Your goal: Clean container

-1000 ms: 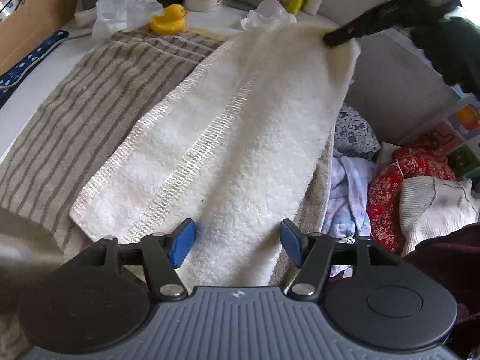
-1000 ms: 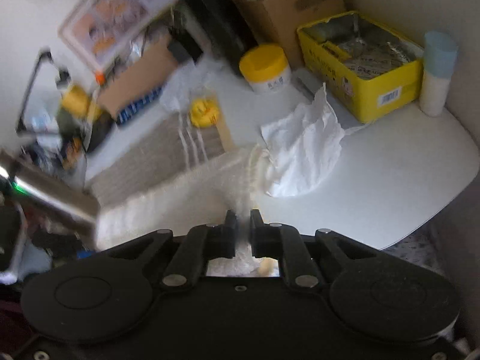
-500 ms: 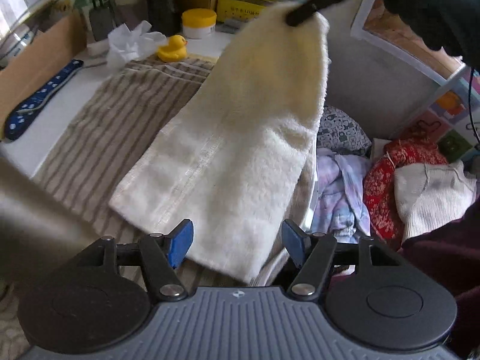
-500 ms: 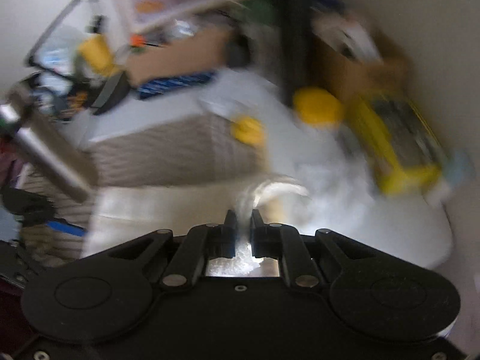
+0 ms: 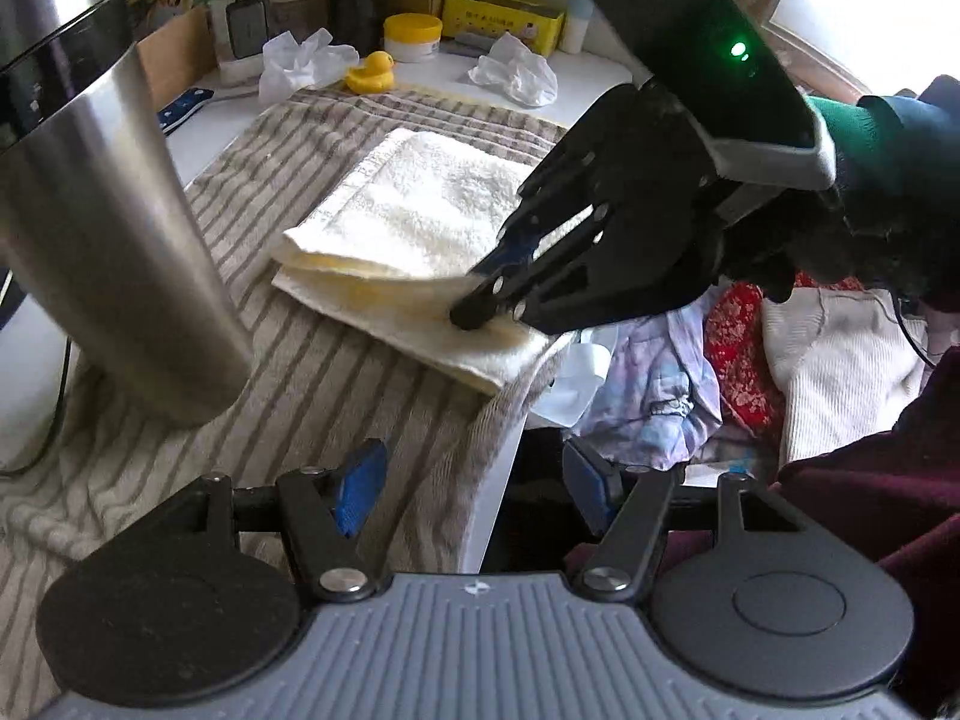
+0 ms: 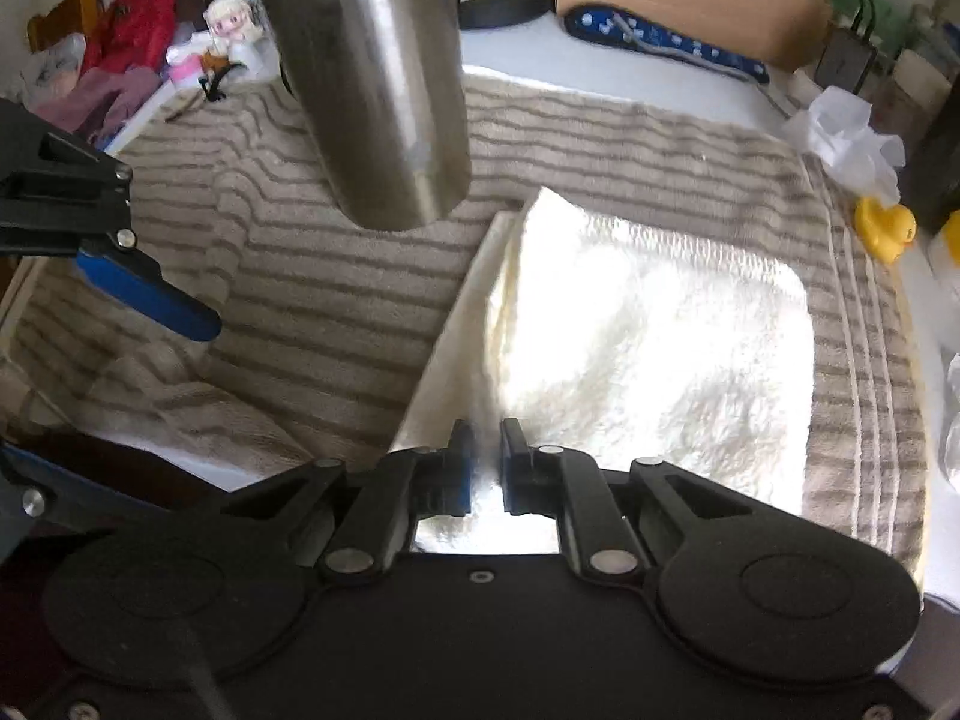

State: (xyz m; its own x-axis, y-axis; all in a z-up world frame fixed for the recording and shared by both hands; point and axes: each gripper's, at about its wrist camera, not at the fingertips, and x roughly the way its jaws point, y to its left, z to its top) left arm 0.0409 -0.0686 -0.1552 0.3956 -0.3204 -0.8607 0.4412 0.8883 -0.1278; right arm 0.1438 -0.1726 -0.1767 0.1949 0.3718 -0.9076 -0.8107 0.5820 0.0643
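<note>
A striped grey towel (image 5: pixel 336 396) covers the table. On it stands the steel container (image 5: pixel 102 210), beside a folded white cloth (image 6: pixel 648 348). The right gripper (image 6: pixel 485 456) is clenched on the cloth's near edge; the left gripper (image 5: pixel 474 486) hangs released. A rubber duck (image 5: pixel 372 73) sits beyond.

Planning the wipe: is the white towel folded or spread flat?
Folded: the white towel shows stacked layers at its edge, on the striped towel.

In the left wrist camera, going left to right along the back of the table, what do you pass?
Crumpled white tissue → yellow rubber duck → yellow-lidded jar → second crumpled tissue → small pale blue-capped bottle.
</note>
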